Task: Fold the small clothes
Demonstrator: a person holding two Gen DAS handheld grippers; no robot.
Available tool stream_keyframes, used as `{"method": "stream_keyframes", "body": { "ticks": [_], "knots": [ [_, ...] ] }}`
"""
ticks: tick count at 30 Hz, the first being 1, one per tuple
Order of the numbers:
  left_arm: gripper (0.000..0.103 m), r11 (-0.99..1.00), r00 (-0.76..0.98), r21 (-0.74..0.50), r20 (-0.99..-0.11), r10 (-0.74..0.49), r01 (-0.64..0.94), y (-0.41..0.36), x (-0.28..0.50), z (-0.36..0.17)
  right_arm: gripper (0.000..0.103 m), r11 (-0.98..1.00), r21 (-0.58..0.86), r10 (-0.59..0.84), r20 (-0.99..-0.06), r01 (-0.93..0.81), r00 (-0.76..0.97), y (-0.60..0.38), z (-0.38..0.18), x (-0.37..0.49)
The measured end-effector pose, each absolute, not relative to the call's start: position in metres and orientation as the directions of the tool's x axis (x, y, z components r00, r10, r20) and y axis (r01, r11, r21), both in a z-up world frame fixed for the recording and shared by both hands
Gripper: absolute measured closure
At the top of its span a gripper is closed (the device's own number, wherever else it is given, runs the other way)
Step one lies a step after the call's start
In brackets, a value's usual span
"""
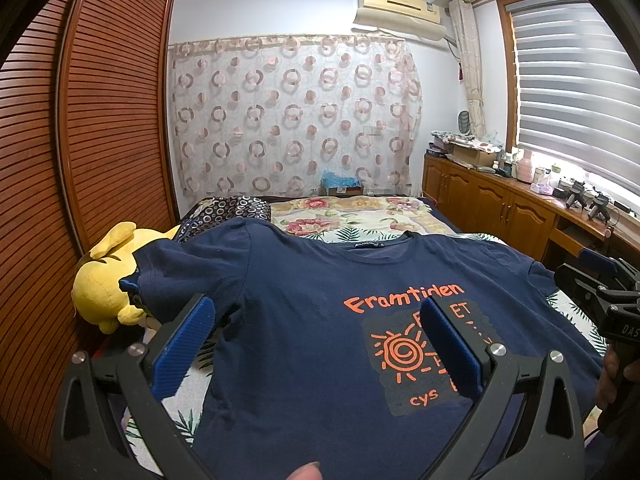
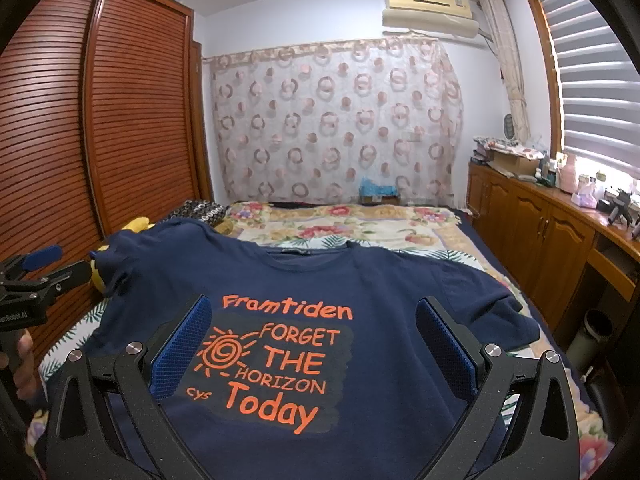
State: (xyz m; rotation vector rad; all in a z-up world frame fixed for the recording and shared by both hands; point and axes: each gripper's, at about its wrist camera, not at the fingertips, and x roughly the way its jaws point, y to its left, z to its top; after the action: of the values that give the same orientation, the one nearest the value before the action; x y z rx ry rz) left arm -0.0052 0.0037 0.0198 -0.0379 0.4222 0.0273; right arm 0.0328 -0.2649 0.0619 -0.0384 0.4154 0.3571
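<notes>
A navy T-shirt (image 1: pixel 304 320) (image 2: pixel 360 288) with orange print lies spread flat, front up, on the bed, collar at the far end. My left gripper (image 1: pixel 320 344) hovers open over the shirt's left half, nothing between its blue pads. My right gripper (image 2: pixel 314 344) is open too, above the printed chest, holding nothing. The left sleeve (image 1: pixel 176 272) lies over a yellow plush toy. Each gripper shows at the edge of the other's view: the right gripper (image 1: pixel 600 288) and the left gripper (image 2: pixel 40 276).
A yellow plush toy (image 1: pixel 104 280) sits at the bed's left edge beside a slatted wooden wardrobe (image 1: pixel 100 128). A floral bedspread (image 2: pixel 344 224) covers the far bed. A wooden cabinet (image 2: pixel 552 232) with clutter runs along the right under a window. A bin (image 2: pixel 592 332) stands by the bed.
</notes>
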Motion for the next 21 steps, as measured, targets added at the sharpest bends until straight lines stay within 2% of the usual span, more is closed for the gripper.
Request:
{"method": "stream_keyframes", "body": {
  "ticks": [12, 21],
  "knots": [
    [0.0, 0.998, 0.9, -0.035, -0.435, 0.038, -0.058, 0.02, -0.001, 0.012, 0.0, 0.924, 0.056, 0.365, -0.418, -0.377, 0.832, -0.268, 0.067, 0.033],
    [0.0, 0.996, 0.885, -0.015, -0.462, 0.066, -0.082, 0.05, 0.009, 0.0, 0.0, 0.899, 0.052, 0.409, -0.449, -0.434, 0.794, -0.246, 0.049, 0.042]
  ]
}}
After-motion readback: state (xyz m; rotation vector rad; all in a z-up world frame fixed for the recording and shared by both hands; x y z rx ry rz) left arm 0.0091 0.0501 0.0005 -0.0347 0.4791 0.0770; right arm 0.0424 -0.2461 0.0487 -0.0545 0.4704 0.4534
